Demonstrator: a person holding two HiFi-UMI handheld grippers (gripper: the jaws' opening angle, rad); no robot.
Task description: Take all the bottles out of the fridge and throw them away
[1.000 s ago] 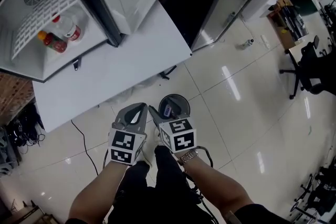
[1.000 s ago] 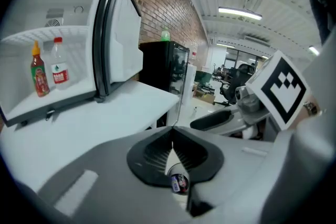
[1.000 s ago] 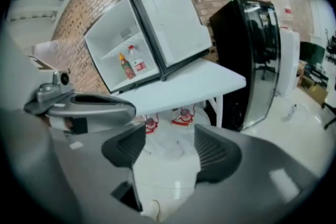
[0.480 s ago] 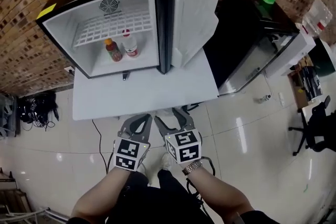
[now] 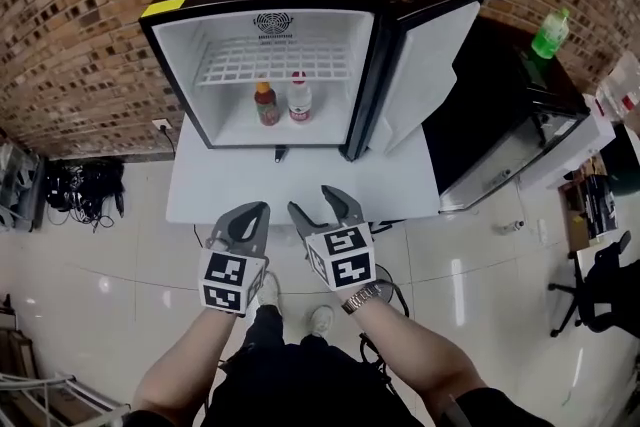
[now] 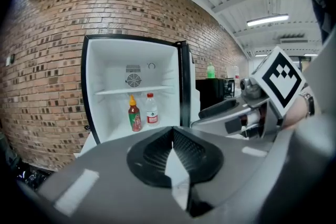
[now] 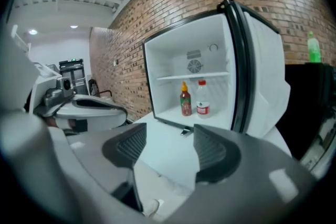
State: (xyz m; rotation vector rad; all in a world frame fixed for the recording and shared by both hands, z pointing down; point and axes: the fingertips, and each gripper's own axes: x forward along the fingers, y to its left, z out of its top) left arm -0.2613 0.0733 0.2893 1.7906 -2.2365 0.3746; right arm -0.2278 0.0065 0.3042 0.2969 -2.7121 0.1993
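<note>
— Which step are you on?

— The very start, I'd judge. Both bottles are inside the fridge [image 5: 200,85], with its door [image 5: 425,65] swung open to the right. My two grippers hang at the near edge of the white worktop [image 5: 300,185] that the fridge stands on, well apart from the bottles.

— Holding anything?

— No. The left gripper [image 5: 254,211] has its jaws pressed together, pad to pad, and empty. The right gripper [image 5: 313,201] has its jaws wide. They've just been closing a touch, with nothing between them.

— Where exactly are the bottles?

— On the fridge floor, below the wire shelf [image 5: 270,60], toward the middle. The red sauce bottle [image 5: 265,104] is on the left. The clear bottle [image 5: 299,99], with a red cap and label, is just beside it on the right. Whether they touch I can't tell.

— How do they stand?

— Both upright, long axis vertical, caps up.

— So the next move?

— Reach over the worktop into the opening, jaws roughly level, and close on a bottle's body from the sides, under the shelf. The left jaws must open first. I see no bin from here, so I'd have to look for one. A green bottle [image 5: 551,33] stands on the black cabinet [image 5: 480,105] to the right, outside the fridge.
</note>
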